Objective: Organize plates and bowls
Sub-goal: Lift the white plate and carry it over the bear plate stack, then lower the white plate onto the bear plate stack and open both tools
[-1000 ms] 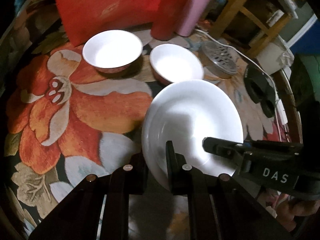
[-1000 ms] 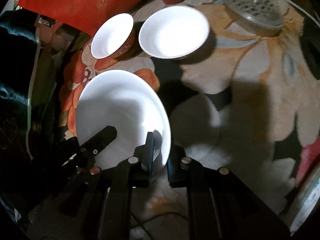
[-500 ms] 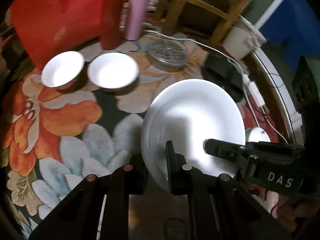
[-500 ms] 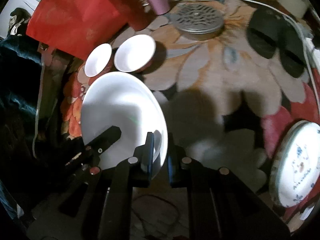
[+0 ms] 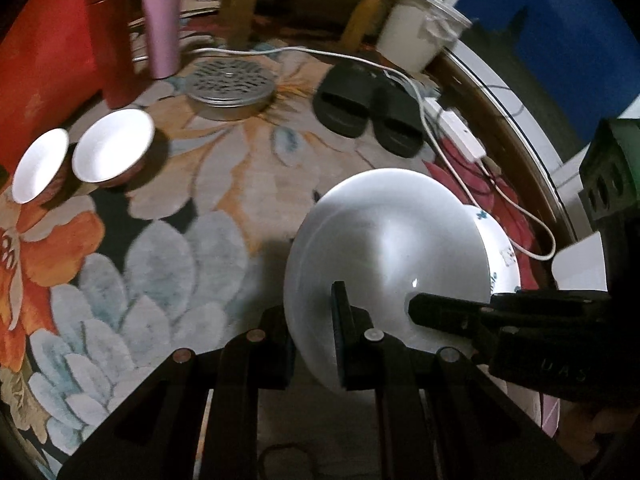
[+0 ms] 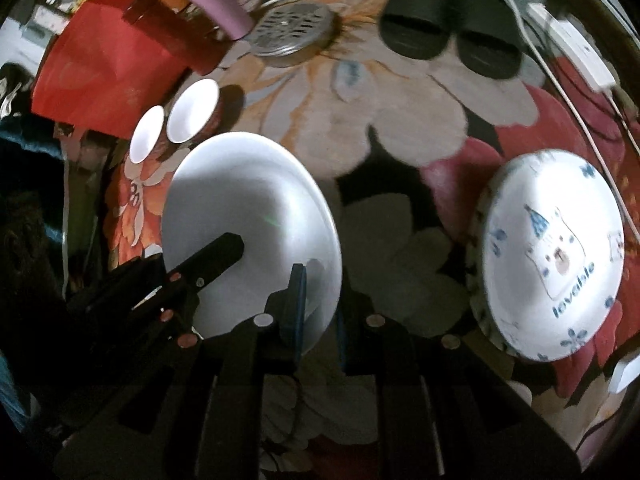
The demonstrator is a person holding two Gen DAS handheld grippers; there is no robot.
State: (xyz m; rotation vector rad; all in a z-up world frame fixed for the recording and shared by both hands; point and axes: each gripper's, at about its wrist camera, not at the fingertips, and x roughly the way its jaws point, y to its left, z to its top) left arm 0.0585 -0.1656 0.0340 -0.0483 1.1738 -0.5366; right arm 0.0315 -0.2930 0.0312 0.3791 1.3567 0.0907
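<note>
A plain white plate [image 5: 384, 252] is held in the air by both grippers. My left gripper [image 5: 312, 320] is shut on its near left rim. My right gripper [image 6: 320, 300] is shut on its right rim [image 6: 328, 248]; it shows in the left wrist view [image 5: 440, 312] reaching in from the right. A patterned plate [image 6: 556, 252] marked "lovable" lies on the floral cloth to the right; its edge [image 5: 502, 252] peeks out behind the white plate. Two small white bowls [image 5: 114, 150] [image 5: 38, 170] sit side by side at the far left.
A round metal perforated lid [image 5: 230, 84], a pair of black slippers [image 5: 368, 108], a white cable with power strip [image 5: 456, 132], a pink tumbler [image 5: 160, 20], a red tumbler [image 5: 110, 48] and a red bag [image 5: 36, 72] stand at the back. The table edge [image 5: 520, 112] curves at right.
Both grippers have carried the white plate to the right, away from the two bowls. The patterned plate has come into view close by on the right.
</note>
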